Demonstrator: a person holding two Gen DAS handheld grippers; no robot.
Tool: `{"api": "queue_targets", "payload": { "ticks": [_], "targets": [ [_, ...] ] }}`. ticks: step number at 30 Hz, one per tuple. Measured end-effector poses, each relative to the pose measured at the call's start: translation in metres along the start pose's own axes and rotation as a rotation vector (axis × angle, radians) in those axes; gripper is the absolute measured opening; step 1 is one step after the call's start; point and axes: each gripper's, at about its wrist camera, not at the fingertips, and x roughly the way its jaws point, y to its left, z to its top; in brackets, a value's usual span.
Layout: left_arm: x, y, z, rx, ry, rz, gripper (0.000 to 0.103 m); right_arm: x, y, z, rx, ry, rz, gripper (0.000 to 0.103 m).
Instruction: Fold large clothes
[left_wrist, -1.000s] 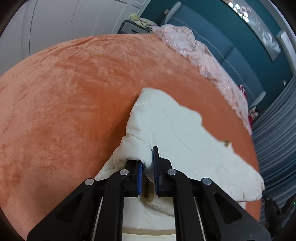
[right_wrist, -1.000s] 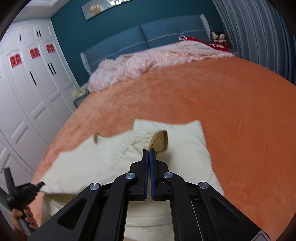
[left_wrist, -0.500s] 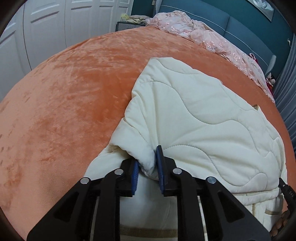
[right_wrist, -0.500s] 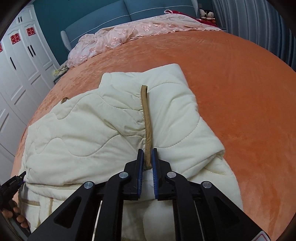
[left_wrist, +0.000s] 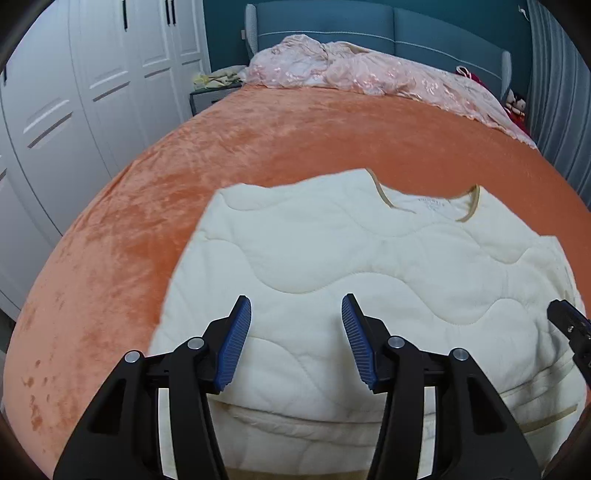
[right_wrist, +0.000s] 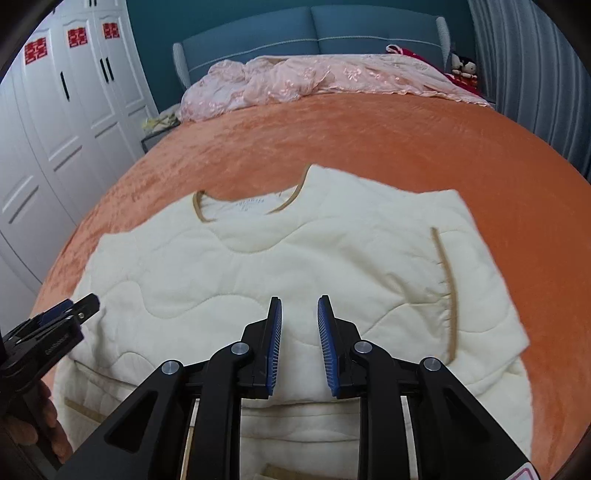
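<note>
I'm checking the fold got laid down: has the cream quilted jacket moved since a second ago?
Yes. The cream quilted jacket was folded over, its collar now toward the headboard, on the orange bedspread.

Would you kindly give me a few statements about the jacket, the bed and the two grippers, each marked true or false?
1. The cream quilted jacket lies on the orange bedspread. True.
2. The left gripper is clamped on the jacket. False: its jaws stand apart, having just been opening, with nothing between them.
3. The right gripper grips the tan trim. False: its jaws have just been opening and hold nothing; the trim lies to its right.
4. A pink cover is bunched near the blue headboard. True.
5. The jacket's neckline points toward the headboard. True.
</note>
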Motion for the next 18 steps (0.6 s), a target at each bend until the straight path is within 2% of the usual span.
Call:
{"api": "queue_targets", "payload": {
  "ticks": [2, 5, 10, 18],
  "targets": [
    [0.016, -0.010, -0.012, 0.018, 0.017, 0.018, 0.050, 0.016, 0.005, -0.011, -0.014, 0.031, -0.015, 0.022],
    [0.025, -0.014, -0.029, 0.027, -0.012, 0.041, 0.050, 0.024, 0.005, -0.029, -0.027, 0.017, -0.020, 0.022],
    [0.031, -0.012, -0.036, 0.006, -0.031, 0.028, 0.052, 0.028, -0.006, -0.033, 0.020, 0.007, 0.037, 0.021],
    [0.032, -0.019, -0.043, 0.026, -0.066, 0.062, 0.052, 0.029, 0.002, -0.037, -0.011, -0.026, 0.005, 0.021]
  ]
}}
